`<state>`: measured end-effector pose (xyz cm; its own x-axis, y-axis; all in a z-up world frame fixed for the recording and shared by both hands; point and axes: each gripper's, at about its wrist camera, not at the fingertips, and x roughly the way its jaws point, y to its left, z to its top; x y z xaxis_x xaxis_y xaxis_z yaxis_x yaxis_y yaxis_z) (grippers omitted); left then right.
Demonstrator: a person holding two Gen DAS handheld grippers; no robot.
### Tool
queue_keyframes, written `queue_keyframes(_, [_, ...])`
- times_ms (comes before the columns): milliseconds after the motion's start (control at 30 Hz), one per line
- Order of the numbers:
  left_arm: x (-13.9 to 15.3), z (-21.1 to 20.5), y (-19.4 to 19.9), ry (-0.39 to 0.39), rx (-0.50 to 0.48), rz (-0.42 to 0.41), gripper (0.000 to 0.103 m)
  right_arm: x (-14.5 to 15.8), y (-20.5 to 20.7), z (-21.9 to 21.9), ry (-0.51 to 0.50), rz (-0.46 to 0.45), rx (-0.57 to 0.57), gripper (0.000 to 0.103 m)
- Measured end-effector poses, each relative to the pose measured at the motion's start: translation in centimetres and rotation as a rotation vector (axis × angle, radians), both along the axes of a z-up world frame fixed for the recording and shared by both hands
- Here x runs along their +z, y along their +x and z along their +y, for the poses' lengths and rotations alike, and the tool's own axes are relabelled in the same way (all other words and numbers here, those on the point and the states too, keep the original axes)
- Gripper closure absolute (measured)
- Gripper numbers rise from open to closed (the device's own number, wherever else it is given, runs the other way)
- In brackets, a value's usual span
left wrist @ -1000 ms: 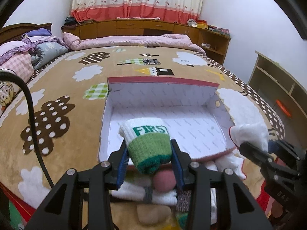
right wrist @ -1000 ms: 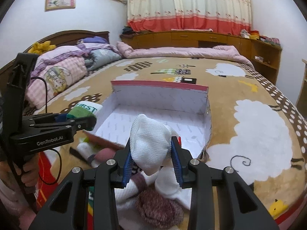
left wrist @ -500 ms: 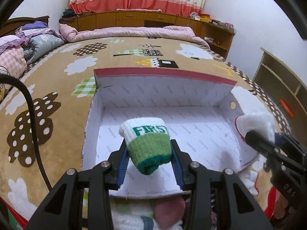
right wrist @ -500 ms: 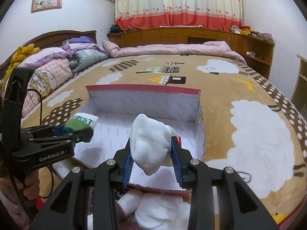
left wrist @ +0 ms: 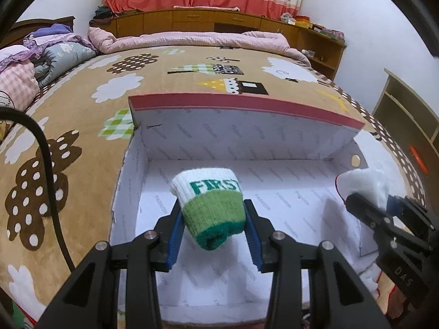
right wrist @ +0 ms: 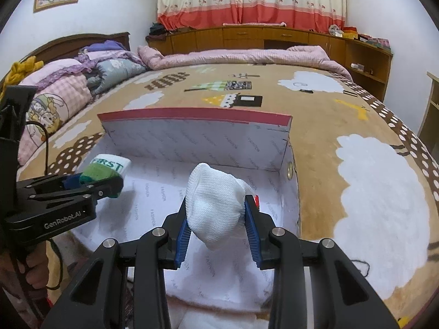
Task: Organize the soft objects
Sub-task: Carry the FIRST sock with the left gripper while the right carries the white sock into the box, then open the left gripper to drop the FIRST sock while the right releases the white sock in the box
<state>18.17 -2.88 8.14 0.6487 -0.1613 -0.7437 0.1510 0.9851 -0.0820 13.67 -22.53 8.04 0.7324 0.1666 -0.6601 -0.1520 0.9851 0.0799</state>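
My left gripper [left wrist: 213,231] is shut on a rolled green-and-white sock [left wrist: 211,205] marked "FIRST" and holds it over the left part of an open white cardboard box with a red rim [left wrist: 247,107]. My right gripper [right wrist: 216,226] is shut on a rolled white sock [right wrist: 212,208] and holds it over the right part of the same box [right wrist: 192,116]. Each gripper shows in the other's view: the right gripper [left wrist: 384,211] at the box's right wall, the left gripper [right wrist: 93,178] at its left side. The box floor is bare.
The box lies on a bed with a brown cartoon-print cover [left wrist: 68,137]. More white soft items [right wrist: 219,312] lie below the box's near edge. Pillows and folded quilts [right wrist: 68,87] are at the far left, wooden cabinets [right wrist: 274,35] at the back, a shelf [left wrist: 408,115] at right.
Both grippers have moved forward with their socks, from over the pile in front of the box to above the box floor. Both stay shut on their socks.
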Motion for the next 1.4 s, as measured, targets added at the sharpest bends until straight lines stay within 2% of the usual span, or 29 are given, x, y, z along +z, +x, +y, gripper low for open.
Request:
queue_keyframes(367, [-2.4,-0.7,1.7,-0.002,0.021,0.091,0.059,-1.8,1.9,0.1,-0.037,0.073,-0.014,0.066])
queue_keyframes(567, [-2.8,-1.9,1.8,0.041,0.021,0.074,0.057,-2.4,2.1,-0.2,-0.035,0.094,-0.013,0.066])
queue_keyframes(867, [-2.3,-2.3,0.8,0.042,0.0,0.062,0.038,-1.9,1.8,-0.9,0.032,0.09,-0.027,0.043])
queue_keyframes(1000, [-1.2,-2.1,-0.1,0.043,0.0,0.038,0.034,-1.0,0.9,-0.7,0.031,0.052,-0.021,0.033])
queue_keyframes(1400, [1.8,-1.7,-4.5,0.021,-0.009,0.0,0.033,1.5,-2.6,-1.1,0.051,-0.023,-0.04,0.031])
